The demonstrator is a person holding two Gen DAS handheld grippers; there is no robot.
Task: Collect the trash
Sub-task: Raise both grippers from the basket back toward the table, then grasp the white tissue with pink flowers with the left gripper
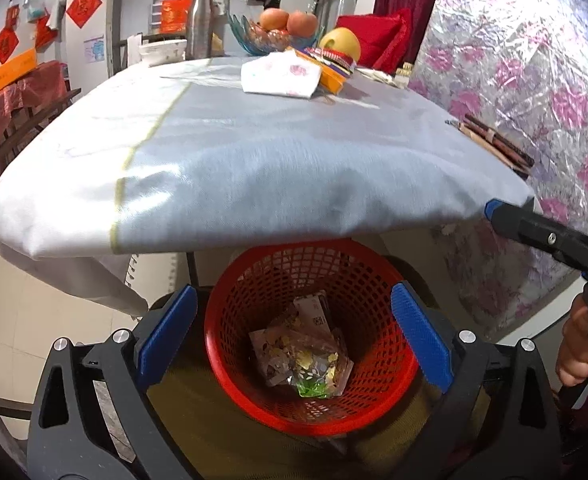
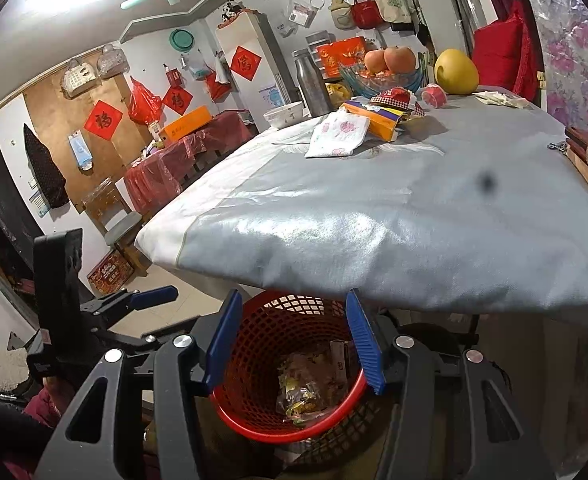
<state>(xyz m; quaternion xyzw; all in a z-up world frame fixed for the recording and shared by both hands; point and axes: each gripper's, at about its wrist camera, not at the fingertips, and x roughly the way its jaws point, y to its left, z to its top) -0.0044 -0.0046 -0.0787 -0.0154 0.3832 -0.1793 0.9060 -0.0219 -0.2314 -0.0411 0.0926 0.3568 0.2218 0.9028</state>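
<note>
A red mesh wastebasket (image 1: 254,360) stands on the floor under the table's near edge; it also shows in the right wrist view (image 2: 254,360). Crumpled wrappers (image 1: 302,360) lie at its bottom, also seen in the right wrist view (image 2: 310,388). My left gripper (image 1: 294,336) is open and empty above the basket. My right gripper (image 2: 294,344) is open and empty above the same basket. One finger of the right gripper (image 1: 534,228) shows at the right of the left wrist view. The left gripper (image 2: 150,300) shows at the left of the right wrist view.
The table (image 1: 274,152) has a grey-white cloth. At its far end lie a tissue pack (image 1: 282,76), an orange box (image 2: 374,120), a fruit bowl (image 2: 386,72), a yellow pomelo (image 2: 456,72) and a steel flask (image 1: 200,24). Chopsticks (image 1: 494,140) lie at the right edge.
</note>
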